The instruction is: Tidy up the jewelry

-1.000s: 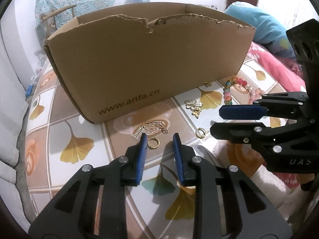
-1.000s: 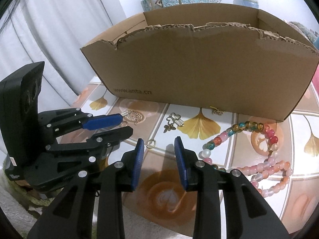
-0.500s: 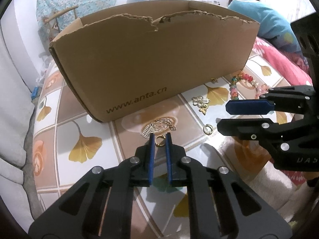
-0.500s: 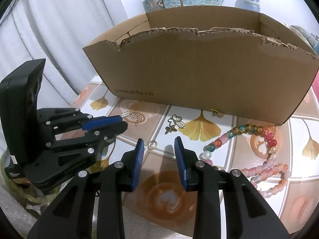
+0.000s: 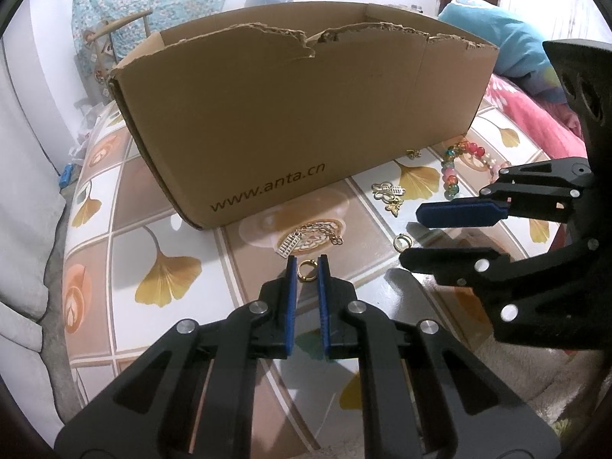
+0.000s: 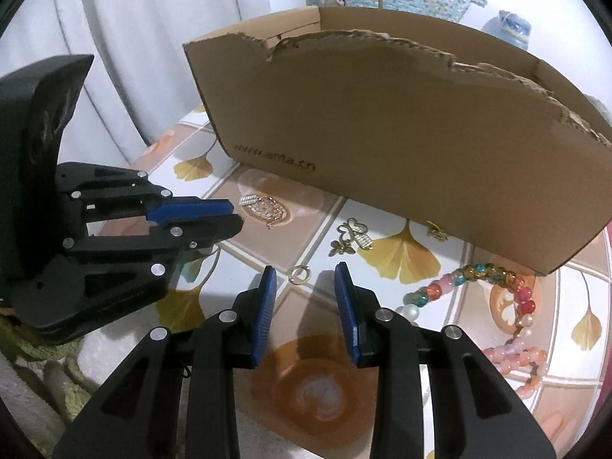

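Observation:
My left gripper (image 5: 306, 264) is shut on a small gold ring (image 5: 306, 271) at its fingertips, just above the tablecloth. My right gripper (image 6: 304, 277) is open and empty, with a second gold ring (image 6: 299, 274) lying on the cloth just past its left finger; that ring also shows in the left wrist view (image 5: 401, 242). A gold chain with an abacus charm (image 5: 306, 239) lies ahead of the left gripper. A gold butterfly pendant (image 6: 350, 241) and a coloured bead bracelet (image 6: 493, 298) lie in front of the open cardboard box (image 5: 302, 126).
A small gold piece (image 6: 437, 232) lies against the box's front wall. The table has a ginkgo-leaf patterned cloth (image 5: 168, 275). A pink and blue bedding pile (image 5: 528, 88) is at the right. White curtains (image 6: 153, 38) hang at the left.
My left gripper closed from open onto the small gold ring and has lifted slightly with it. My right gripper stayed open and shifted a little relative to the second ring.

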Demonstrator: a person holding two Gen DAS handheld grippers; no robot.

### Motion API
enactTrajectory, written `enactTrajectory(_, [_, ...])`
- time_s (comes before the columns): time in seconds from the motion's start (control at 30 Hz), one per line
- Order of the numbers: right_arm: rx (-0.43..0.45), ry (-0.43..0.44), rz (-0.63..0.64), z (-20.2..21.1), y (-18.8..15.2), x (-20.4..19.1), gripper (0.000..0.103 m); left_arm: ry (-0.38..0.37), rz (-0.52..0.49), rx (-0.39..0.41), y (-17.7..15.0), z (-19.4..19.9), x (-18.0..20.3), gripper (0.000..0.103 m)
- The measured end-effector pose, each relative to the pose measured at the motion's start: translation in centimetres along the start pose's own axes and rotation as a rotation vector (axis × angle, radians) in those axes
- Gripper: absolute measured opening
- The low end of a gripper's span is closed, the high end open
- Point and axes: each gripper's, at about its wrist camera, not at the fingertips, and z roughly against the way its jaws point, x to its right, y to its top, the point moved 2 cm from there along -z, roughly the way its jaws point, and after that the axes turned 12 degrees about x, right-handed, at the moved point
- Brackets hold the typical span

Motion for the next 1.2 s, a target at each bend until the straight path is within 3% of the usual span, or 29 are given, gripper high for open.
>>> enactTrajectory(0.23, [0.002,-0.028,0.046,-0.7,0.2,-1.2,0.029,0.001,-0.001,0.001,0.0,0.0,0.1,0.01])
enactTrajectory(0.6, [-0.014,-0.024,0.012,-0.7,0.3,-0.6,0.011,0.002,-0.003,0.001,0.0,0.0,0.1,0.01])
enactTrajectory(1.2, [0.035,-0.018,-0.029,1.6,0.4,1.3,0.01,0.01,0.012,0.053,0.5,0.6,-0.1,0.009])
